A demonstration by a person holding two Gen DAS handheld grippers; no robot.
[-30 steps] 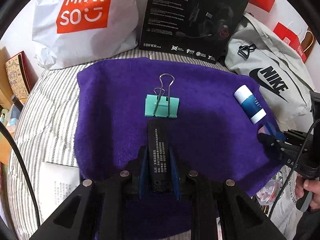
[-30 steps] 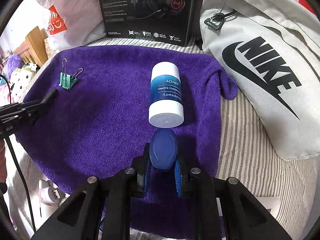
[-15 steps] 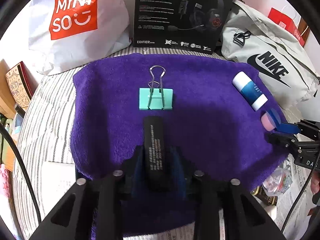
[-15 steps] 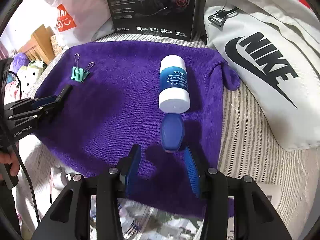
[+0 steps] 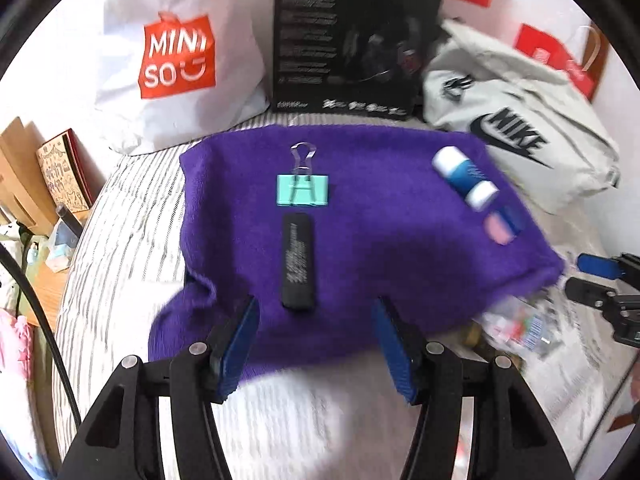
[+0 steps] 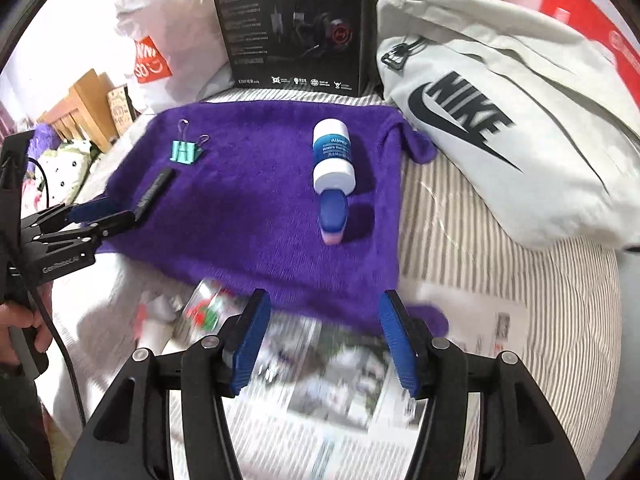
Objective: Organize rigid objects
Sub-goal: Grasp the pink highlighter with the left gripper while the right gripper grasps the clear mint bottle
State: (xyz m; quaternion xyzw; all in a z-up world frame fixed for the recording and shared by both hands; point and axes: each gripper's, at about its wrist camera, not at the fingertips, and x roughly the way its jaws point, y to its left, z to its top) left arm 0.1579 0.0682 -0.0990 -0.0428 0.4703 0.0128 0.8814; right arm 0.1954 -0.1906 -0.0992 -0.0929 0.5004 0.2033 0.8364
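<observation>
On the purple towel (image 5: 400, 240) (image 6: 256, 216) lie a black stick-shaped device (image 5: 298, 262) (image 6: 154, 192) and, just beyond it, a teal binder clip (image 5: 303, 189) (image 6: 184, 152). At the towel's right side a blue-and-white bottle (image 5: 464, 178) (image 6: 333, 156) lies with a small blue case with a pink end (image 5: 505, 224) (image 6: 332, 212) at its cap. My left gripper (image 5: 314, 344) is pulled back from the black device, its jaws opening with nothing between them. My right gripper (image 6: 324, 340) hangs over the towel's near edge, jaws opening and empty.
A white Miniso bag (image 5: 176, 60), a black headset box (image 5: 348, 40) and a grey Nike bag (image 6: 500, 120) line the far side. Newspaper (image 6: 320, 380) and a clear packet (image 6: 208, 308) lie in front of the towel on the striped bedding (image 5: 120, 240).
Both grippers let go and drew back and up. The black device now lies free on the towel, and the blue case lies free by the bottle's cap.
</observation>
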